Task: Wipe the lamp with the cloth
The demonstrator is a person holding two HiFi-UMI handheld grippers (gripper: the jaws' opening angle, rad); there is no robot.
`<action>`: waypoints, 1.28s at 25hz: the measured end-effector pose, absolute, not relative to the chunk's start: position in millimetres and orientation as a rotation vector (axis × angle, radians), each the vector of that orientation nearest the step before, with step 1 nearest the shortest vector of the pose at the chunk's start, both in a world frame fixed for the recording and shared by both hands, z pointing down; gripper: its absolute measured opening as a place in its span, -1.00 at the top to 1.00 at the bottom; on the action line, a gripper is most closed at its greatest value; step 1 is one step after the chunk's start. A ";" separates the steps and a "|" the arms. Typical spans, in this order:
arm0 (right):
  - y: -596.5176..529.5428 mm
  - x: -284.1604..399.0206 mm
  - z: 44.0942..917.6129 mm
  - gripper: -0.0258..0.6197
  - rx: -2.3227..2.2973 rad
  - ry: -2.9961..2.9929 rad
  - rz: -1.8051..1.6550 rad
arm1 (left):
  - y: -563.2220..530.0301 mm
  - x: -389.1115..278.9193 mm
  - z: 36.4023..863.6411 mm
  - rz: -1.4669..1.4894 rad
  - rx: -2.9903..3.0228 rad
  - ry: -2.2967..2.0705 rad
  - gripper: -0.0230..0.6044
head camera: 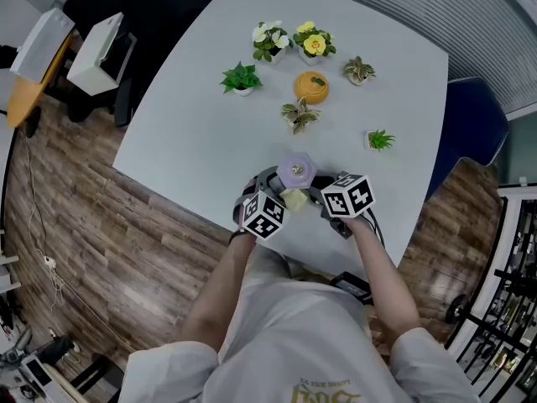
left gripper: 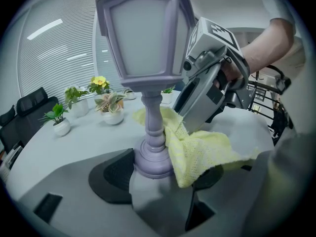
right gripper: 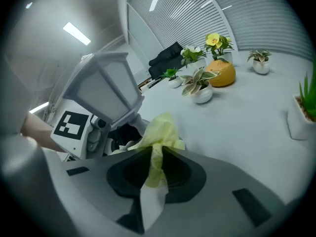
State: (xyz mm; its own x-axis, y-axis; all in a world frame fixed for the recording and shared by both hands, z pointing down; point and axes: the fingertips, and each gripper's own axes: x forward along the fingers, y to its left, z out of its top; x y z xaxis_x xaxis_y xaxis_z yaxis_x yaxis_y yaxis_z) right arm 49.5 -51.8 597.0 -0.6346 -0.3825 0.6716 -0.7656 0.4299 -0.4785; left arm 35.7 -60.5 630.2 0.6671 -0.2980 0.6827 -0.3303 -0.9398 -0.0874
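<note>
A purple lantern-style lamp [left gripper: 148, 43] stands upright near the white table's [head camera: 193, 141] front edge. My left gripper [left gripper: 163, 174] holds it at the round base [left gripper: 152, 159], which sits between the wide-set jaws. The left pad touches the base, while the cloth hides the right one. A yellow cloth [left gripper: 202, 149] is pinched in my right gripper [right gripper: 152, 181], its jaws shut on it, and drapes against the lamp's stem [left gripper: 152, 115]. From the head view the lamp [head camera: 295, 172] is between the left gripper [head camera: 273, 204] and the right gripper [head camera: 315, 198], with the cloth [head camera: 295, 198] just below it.
Several small potted plants [head camera: 242, 78] [head camera: 314, 42] [head camera: 380, 139] and an orange pot [head camera: 311, 86] stand farther back on the table. The table's front edge runs right under the grippers. A blue chair [head camera: 471, 124] stands to the right and wooden floor [head camera: 101, 225] to the left.
</note>
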 end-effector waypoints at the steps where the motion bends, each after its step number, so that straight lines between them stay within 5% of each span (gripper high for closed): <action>1: -52.0 50.7 598.2 0.69 0.966 -2.206 1.064 | -60.3 35.9 630.5 1.146 2.828 -0.533 -0.06; 32: -92.7 61.2 601.9 0.70 1.067 -2.177 0.986 | -59.5 36.1 629.3 1.145 2.827 -0.528 -0.06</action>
State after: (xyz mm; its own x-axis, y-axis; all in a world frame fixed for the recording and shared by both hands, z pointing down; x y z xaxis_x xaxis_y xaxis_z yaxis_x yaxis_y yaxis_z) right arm 61.2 -92.7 601.9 -0.5554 -0.4438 0.7033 -0.8213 0.4252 -0.3803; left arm 36.1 -59.5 629.3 0.6681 -0.2945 0.6833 -0.3285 -0.9407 -0.0844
